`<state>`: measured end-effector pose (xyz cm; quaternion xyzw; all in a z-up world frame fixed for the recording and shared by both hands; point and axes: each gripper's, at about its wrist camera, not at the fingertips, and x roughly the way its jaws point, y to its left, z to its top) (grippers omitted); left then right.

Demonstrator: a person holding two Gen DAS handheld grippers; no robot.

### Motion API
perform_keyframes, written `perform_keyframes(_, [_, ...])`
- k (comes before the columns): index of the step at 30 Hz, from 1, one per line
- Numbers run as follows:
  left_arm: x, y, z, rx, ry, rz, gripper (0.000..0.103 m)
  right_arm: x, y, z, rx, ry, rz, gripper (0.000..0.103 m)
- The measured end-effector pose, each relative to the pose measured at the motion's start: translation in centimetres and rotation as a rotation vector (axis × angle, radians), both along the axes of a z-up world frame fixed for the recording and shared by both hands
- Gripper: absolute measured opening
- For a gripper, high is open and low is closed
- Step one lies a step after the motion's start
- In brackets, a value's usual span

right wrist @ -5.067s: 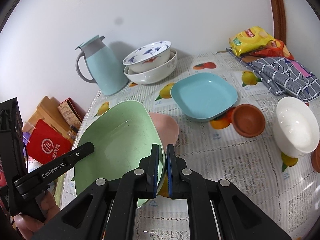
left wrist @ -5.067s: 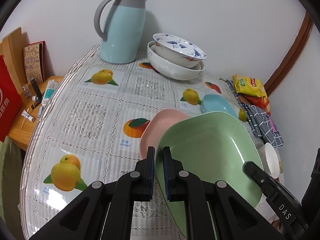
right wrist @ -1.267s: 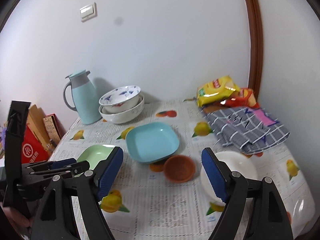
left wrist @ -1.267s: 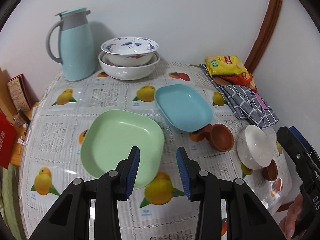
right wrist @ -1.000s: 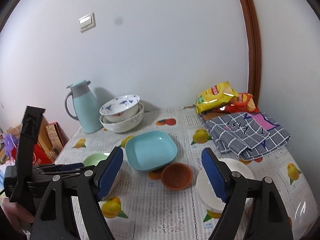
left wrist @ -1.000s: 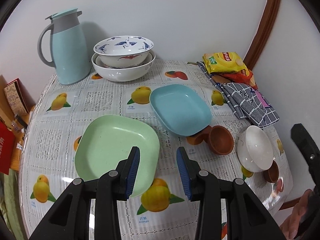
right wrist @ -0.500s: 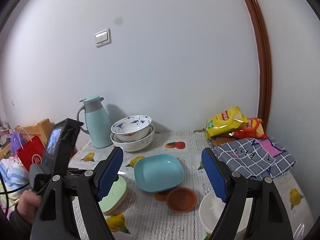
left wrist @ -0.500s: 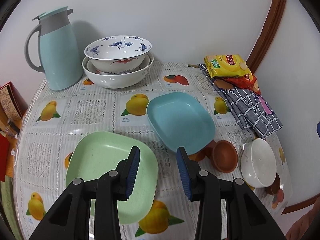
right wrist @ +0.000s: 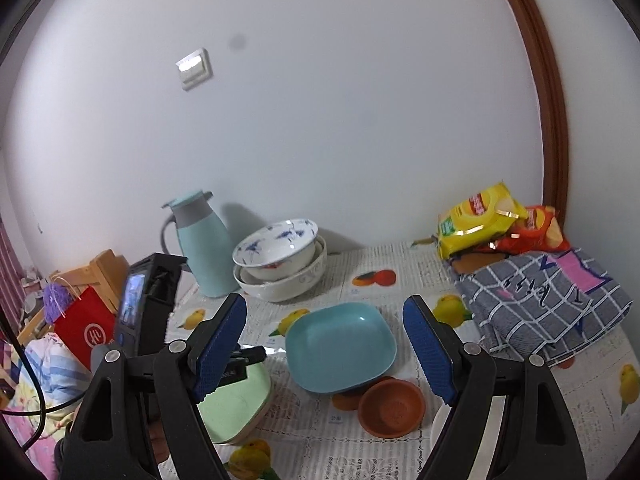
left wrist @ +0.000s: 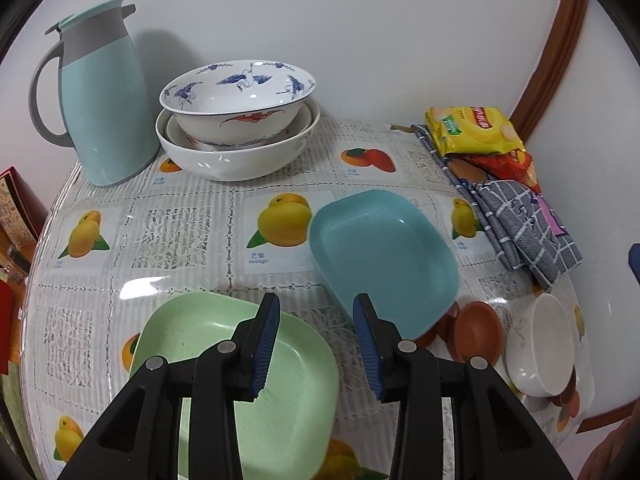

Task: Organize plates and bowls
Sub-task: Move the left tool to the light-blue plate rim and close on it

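With both the left gripper (left wrist: pixel 316 344) and right gripper (right wrist: pixel 324 350) spread and empty, the blue plate (left wrist: pixel 382 260), propped tilted on a brown bowl (left wrist: pixel 478 334), appears light, rigid and slick; grip its raised rim.

Light blue thermos jug (left wrist: pixel 104 104) with grey handle and collar, upright at the back left of the table, near the wall

Fruit-print tablecloth (left wrist: pixel 176 236) under a clear cover, showing mangoes and lace squares

Yellow snack bag (left wrist: pixel 474 130) at the back right, lying partly over a red snack bag (left wrist: pixel 506 164)

Grey checked cloth (left wrist: pixel 524 228) with a pink patch, folded, just in front of the snack bags along the right table edge

Red paper bag (right wrist: pixel 86 330) with a white round logo, off the table's left side, beside a wooden piece (right wrist: pixel 106 268)

White wall switch (right wrist: pixel 195 68) high on the wall

Brown wooden door trim (right wrist: pixel 548 92) curving up the right side
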<state>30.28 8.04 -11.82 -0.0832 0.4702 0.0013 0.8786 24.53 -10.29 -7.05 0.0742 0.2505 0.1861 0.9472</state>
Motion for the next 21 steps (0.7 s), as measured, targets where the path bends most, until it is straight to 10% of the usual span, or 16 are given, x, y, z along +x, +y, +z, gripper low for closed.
perform_keyframes(13, [4.4, 1.0, 0.7, 0.014, 0.005, 0.028, 0.036, 10.0, 1.4, -0.2, -0.216, 0.105, -0.144, 0.080])
perform_keyframes(21, [7.7, -0.3, -2.4, -0.011, 0.055, -0.017, 0.036, 13.5, 1.3, -6.5, -0.208, 0.247, -0.155, 0.080])
